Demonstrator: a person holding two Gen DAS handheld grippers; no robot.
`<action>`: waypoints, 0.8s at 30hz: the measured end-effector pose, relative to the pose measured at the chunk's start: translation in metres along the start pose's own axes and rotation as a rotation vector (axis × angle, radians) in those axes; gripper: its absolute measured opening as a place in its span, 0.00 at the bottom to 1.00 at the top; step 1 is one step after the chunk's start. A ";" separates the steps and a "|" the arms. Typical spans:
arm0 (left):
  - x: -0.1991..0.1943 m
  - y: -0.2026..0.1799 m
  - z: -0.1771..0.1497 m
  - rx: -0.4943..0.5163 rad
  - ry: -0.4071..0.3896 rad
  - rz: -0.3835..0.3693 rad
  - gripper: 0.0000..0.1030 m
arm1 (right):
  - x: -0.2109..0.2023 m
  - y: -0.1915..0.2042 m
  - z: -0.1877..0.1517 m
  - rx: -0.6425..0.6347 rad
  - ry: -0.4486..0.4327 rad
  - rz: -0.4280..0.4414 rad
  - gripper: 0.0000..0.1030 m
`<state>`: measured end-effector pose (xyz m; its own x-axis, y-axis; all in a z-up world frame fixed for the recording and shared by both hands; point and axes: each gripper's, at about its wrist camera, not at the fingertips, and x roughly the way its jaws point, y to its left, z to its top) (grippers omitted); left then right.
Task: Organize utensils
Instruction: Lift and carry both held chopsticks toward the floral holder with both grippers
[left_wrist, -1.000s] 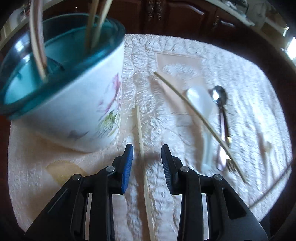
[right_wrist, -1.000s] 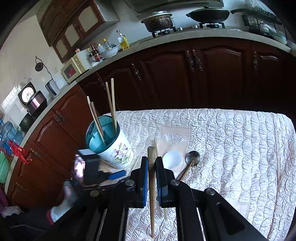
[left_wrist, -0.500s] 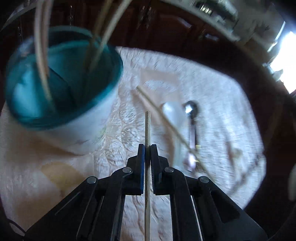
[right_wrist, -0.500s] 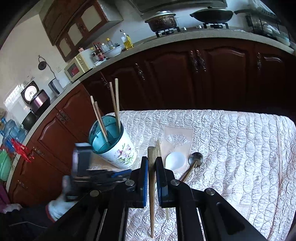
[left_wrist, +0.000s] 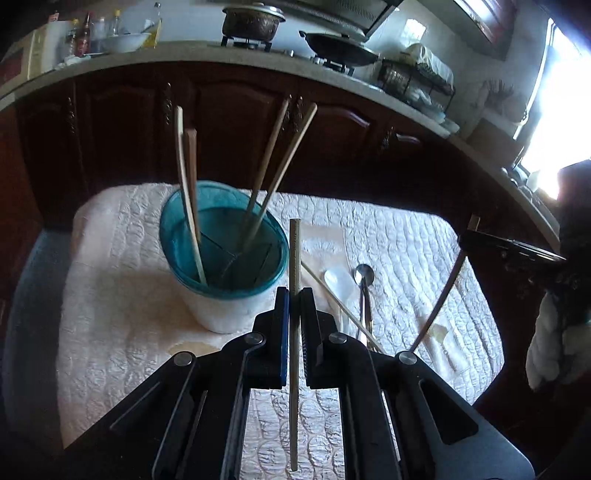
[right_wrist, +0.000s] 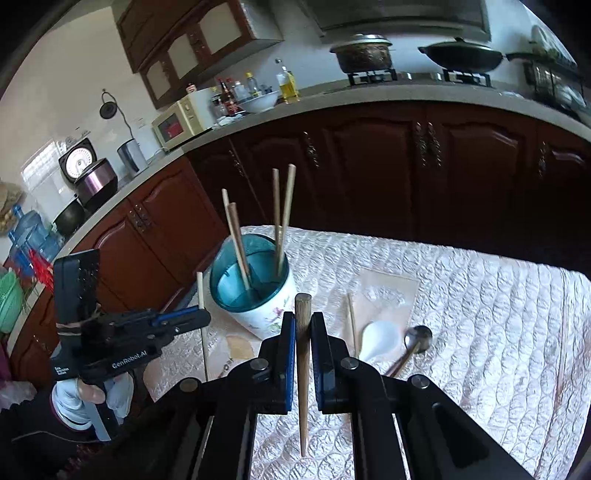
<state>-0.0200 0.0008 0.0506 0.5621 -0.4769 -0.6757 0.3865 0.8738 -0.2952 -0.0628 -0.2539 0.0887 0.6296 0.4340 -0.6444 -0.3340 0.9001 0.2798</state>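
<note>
Both tongs clamp light, stiff, slippery sticks mid-shaft: left tongs (left_wrist: 294, 295) a pale chopstick (left_wrist: 294, 258), right tongs (right_wrist: 303, 325) a brown chopstick (right_wrist: 303, 317).

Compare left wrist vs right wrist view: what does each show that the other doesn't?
Left wrist only: the dish rack and bright window at the counter's far end.

Right wrist only: the microwave, rice cooker and water jug.

Both: teal-lined holder with four chopsticks, white spoon, metal spoon, and each gripper shut on a chopstick: left gripper, right gripper.
</note>
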 end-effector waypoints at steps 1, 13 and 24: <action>-0.003 0.001 0.001 0.002 -0.009 0.003 0.04 | -0.001 0.003 0.002 -0.005 -0.004 0.001 0.07; -0.038 -0.002 0.016 -0.004 -0.102 0.018 0.04 | -0.002 0.023 0.030 -0.021 -0.041 0.030 0.07; -0.087 0.008 0.078 -0.034 -0.301 0.076 0.04 | -0.022 0.051 0.090 -0.060 -0.148 0.073 0.07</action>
<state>-0.0087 0.0422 0.1593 0.7815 -0.4124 -0.4681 0.3130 0.9083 -0.2776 -0.0308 -0.2143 0.1814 0.6972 0.5033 -0.5106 -0.4215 0.8638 0.2760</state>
